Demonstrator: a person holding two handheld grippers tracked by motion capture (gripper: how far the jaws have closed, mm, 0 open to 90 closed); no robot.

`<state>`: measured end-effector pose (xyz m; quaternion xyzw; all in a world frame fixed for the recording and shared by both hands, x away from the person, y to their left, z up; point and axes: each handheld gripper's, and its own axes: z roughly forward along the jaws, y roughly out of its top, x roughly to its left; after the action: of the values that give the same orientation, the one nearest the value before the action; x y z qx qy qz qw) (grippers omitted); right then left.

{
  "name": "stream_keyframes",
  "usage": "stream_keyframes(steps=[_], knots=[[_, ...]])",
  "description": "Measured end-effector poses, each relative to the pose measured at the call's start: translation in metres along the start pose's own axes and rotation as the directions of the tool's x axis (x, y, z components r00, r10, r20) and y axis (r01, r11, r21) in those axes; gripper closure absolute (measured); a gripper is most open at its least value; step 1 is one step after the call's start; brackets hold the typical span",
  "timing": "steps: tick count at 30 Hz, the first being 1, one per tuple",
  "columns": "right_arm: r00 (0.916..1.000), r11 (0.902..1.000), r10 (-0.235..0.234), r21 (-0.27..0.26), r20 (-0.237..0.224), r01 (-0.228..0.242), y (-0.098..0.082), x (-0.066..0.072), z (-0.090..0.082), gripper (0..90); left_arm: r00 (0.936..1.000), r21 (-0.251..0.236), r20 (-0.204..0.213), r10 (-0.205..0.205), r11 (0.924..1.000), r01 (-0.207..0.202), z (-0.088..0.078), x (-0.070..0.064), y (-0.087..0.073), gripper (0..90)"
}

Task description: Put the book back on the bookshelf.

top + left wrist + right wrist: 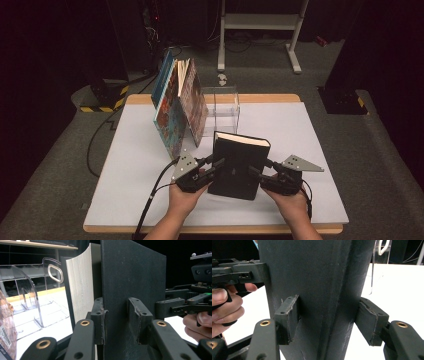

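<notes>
Black, cloth-bound book (239, 162) is held upright near the table's (310, 200) front edge, clamped at its open edge by the left gripper (216, 164) and at its spine by the right gripper (257, 170). Step in hand is judged a two-handed carry. Next, it is probably carried back to the leaning books (177, 102) and clear stand (222, 107), kept vertical.

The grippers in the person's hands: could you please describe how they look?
Both the left gripper and the right gripper are black, each topped by a grey three-cornered plate dotted with holes. Their linkage arms carry brass-coloured rivets, and the pads are scuffed. A black cable trails from the left one. No sleeves show.
</notes>
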<state>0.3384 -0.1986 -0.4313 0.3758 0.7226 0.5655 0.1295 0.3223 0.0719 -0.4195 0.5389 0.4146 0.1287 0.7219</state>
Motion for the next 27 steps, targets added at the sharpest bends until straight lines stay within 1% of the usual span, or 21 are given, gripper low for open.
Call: stream_keyframes(steps=[1, 3, 5, 9, 13, 15, 22, 23, 27], knots=[[1.0000, 1.0000, -0.001, -0.001, 0.001, 0.001, 0.0001, 0.0002, -0.0001, 38.0, 1.0000, -0.002, 0.000, -0.001, 1.0000, 0.001, 0.0001, -0.0001, 0.0000, 67.6], [1.0000, 1.0000, -0.004, -0.002, 0.004, 0.004, 0.0004, 0.0005, -0.0002, 38.1, 0.9999, 0.002, 0.001, 0.010, 0.9999, -0.010, 0.0000, 0.0002, 0.0003, 67.5], [1.0000, 1.0000, -0.006, -0.003, 0.006, 0.006, 0.0008, 0.0006, -0.0002, 38.1, 1.0000, -0.003, 0.000, 0.006, 1.0000, -0.006, 0.0005, -0.0004, 0.0004, 67.5], [0.9999, 1.0000, -0.007, -0.005, 0.010, 0.007, 0.0014, 0.0010, -0.0004, 38.1, 0.9998, -0.001, 0.001, 0.018, 0.9998, -0.018, 0.0008, 0.0000, 0.0009, 67.5], [0.9999, 1.0000, -0.006, -0.007, 0.012, 0.006, 0.0019, 0.0012, -0.0008, 38.1, 0.9998, -0.003, 0.002, 0.018, 0.9998, -0.018, 0.0013, -0.0006, 0.0012, 67.5], [0.9999, 0.9999, -0.010, -0.009, 0.014, 0.010, 0.0023, 0.0012, -0.0008, 38.1, 0.9997, -0.002, 0.003, 0.023, 0.9997, -0.023, 0.0014, -0.0002, 0.0015, 67.5], [0.9996, 0.9998, -0.018, -0.012, 0.021, 0.018, 0.0052, 0.0019, -0.0012, 38.1, 0.9997, -0.011, 0.006, 0.022, 0.9997, -0.022, 0.0027, -0.0002, 0.0031, 67.5], [0.9996, 0.9997, -0.020, -0.013, 0.023, 0.020, 0.0057, 0.0017, -0.0011, 38.2, 0.9995, -0.007, 0.007, 0.030, 0.9995, -0.029, 0.0029, 0.0005, 0.0035, 67.4], [0.9994, 0.9996, -0.022, -0.014, 0.026, 0.023, 0.0083, 0.0005, 0.0002, 38.1, 0.9995, -0.010, 0.009, 0.032, 0.9994, -0.032, 0.0058, 0.0020, 0.0057, 67.4]])
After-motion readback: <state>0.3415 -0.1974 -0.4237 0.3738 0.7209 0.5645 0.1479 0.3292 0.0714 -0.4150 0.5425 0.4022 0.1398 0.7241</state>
